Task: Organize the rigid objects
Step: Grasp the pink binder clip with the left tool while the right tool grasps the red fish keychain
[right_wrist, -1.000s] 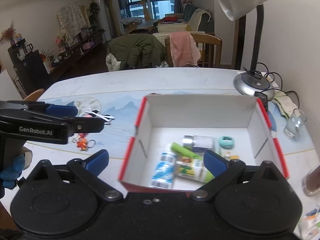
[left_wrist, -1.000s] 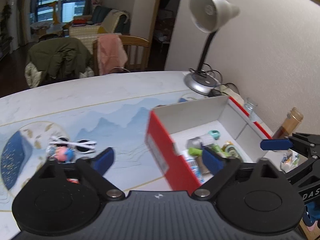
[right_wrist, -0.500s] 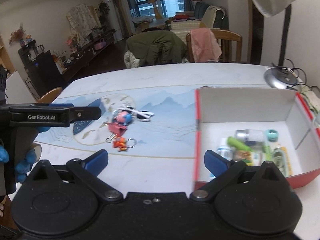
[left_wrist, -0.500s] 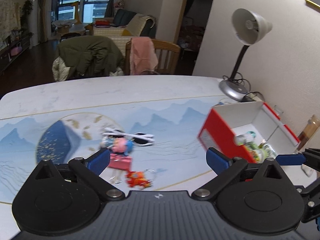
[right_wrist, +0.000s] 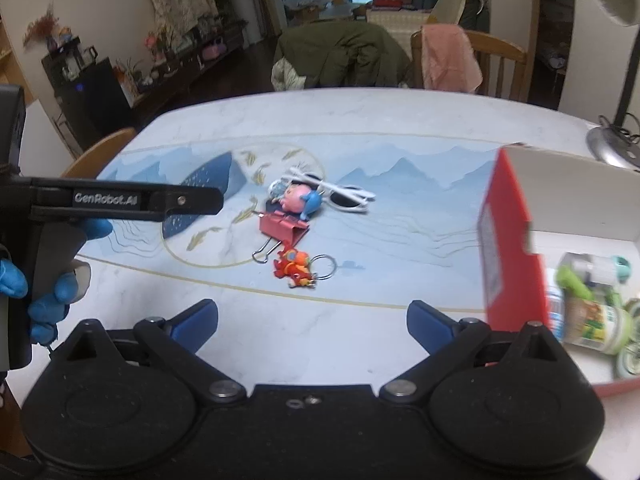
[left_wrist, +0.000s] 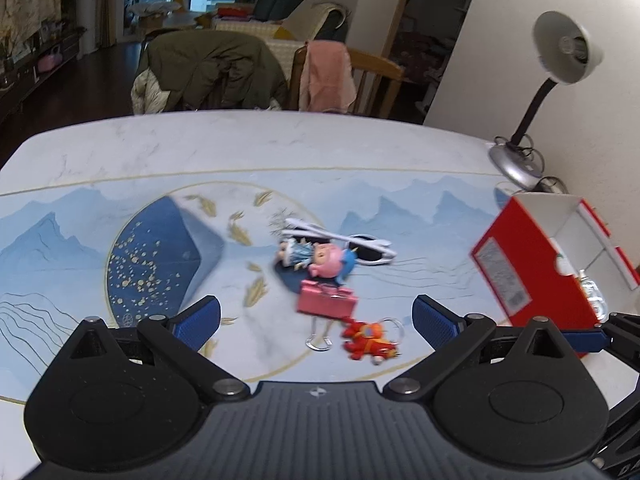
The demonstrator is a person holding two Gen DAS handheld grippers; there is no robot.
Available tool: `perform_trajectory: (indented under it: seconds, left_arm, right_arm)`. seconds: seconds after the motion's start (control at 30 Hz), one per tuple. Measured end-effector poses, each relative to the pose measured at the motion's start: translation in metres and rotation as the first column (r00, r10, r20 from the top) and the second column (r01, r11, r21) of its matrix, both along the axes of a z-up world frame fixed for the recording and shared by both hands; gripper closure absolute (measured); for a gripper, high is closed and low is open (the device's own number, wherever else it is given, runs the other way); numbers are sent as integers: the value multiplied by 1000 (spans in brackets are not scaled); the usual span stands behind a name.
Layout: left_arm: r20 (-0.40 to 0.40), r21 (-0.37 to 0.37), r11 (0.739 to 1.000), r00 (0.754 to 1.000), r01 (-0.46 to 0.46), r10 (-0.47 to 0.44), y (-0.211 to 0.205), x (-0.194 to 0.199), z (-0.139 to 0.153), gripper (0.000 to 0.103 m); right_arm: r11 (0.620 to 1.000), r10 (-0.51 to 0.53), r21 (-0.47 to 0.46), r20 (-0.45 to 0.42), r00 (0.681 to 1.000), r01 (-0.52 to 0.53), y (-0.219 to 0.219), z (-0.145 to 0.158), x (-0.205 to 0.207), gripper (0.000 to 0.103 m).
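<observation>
A pink-headed toy figure (left_wrist: 328, 258), pink metal binder clip (left_wrist: 327, 302), red-orange keyring charm (left_wrist: 366, 340) and white-framed sunglasses (left_wrist: 352, 242) cluster mid-table (left_wrist: 240, 148). The red-and-white cardboard box (right_wrist: 506, 248) of small bottles sits at 3 o'clock. The left gripper (left_wrist: 316, 316) and right gripper (right_wrist: 312, 320) both hover wide, holding nothing.

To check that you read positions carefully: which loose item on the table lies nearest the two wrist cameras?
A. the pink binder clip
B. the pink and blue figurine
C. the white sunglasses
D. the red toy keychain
D: in both wrist views the red toy keychain lies lowest in the cluster, nearer than the pink binder clip, the pink and blue figurine and the white sunglasses behind them.
</observation>
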State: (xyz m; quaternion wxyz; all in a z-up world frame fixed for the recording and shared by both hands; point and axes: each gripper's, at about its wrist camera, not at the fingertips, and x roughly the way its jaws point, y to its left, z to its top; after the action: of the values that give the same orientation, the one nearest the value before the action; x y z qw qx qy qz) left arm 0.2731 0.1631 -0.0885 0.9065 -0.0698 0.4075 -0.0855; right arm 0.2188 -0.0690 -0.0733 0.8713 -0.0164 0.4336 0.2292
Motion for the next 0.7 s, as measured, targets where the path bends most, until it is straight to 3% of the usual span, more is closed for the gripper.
perform_trajectory:
  seconds: [0.3, 0.7]
  left_arm:
    - [-25, 44, 997, 997, 71, -70, -8, 24, -32, 0]
    - [-47, 60, 992, 993, 110, -107, -25, 52, -69, 1]
  right_arm:
    - [993, 90, -74, -12, 996, -91, 38, -37, 23, 18]
    - [985, 139, -97, -16, 990, -140, 61, -62, 47, 32]
